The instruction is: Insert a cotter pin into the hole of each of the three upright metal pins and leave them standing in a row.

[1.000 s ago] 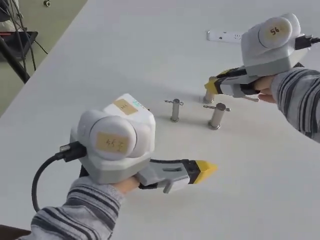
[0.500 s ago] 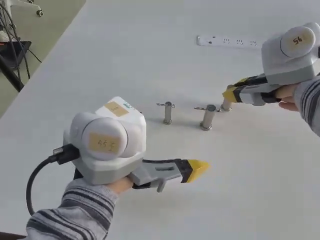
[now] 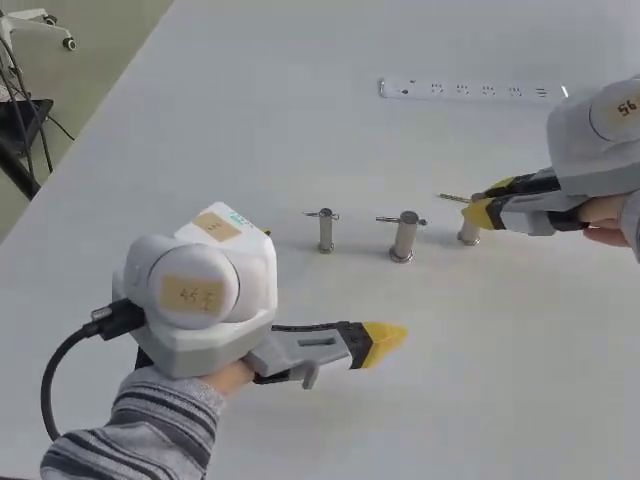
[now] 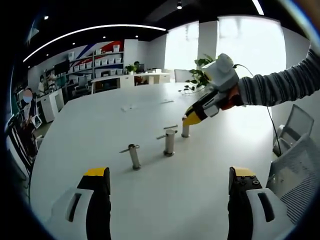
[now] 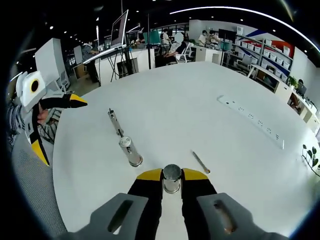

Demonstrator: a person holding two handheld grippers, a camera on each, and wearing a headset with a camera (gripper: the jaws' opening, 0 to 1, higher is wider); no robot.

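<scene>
Three upright pins in a row on the table (image 3: 300,100); 9 o'clock pin (image 3: 325,232) and middle pin (image 3: 403,238) each carry a cotter pin (image 3: 318,213). My right tool (image 5: 171,175) pinches the 3 o'clock pin (image 3: 467,233), another cotter pin (image 3: 452,198) just beside it. My left tool (image 3: 385,337), spread, hovers at the row's 7 o'clock.

Your right gripper (image 3: 478,213), jaws closed on the third metal pin (image 5: 172,175), has moved it out from behind the other two. It now stands in line with them, the middle pin (image 3: 403,236) ahead and left of your jaws.
</scene>
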